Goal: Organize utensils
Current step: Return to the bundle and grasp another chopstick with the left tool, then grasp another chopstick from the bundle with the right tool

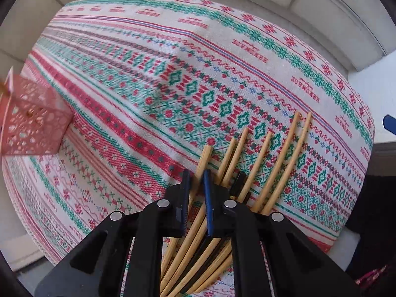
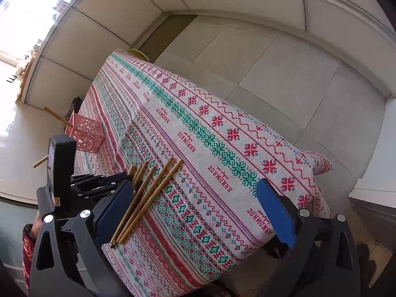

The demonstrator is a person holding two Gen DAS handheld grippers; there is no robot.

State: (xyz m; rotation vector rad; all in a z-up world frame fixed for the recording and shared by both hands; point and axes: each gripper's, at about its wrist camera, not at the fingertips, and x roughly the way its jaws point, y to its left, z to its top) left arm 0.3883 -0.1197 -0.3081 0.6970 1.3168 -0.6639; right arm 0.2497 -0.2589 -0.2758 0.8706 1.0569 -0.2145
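Chopsticks (image 1: 279, 158), wooden, are laid in a loose fan on the patterned tablecloth (image 1: 138, 79), directly beneath and just ahead of the left gripper (image 1: 196, 180). One chopstick (image 1: 204, 159) is clamped between the nearly closed blue-padded fingers of that gripper, its end seen projecting past the tips. A pink perforated basket (image 1: 29, 123) is seen far off to the left of the left gripper, with one stick (image 2: 58, 117) leaning out of it. The right gripper (image 2: 195, 193) is held with its fingers wide apart and nothing between them; the chopstick pile lies just beside its left finger (image 2: 116, 205).
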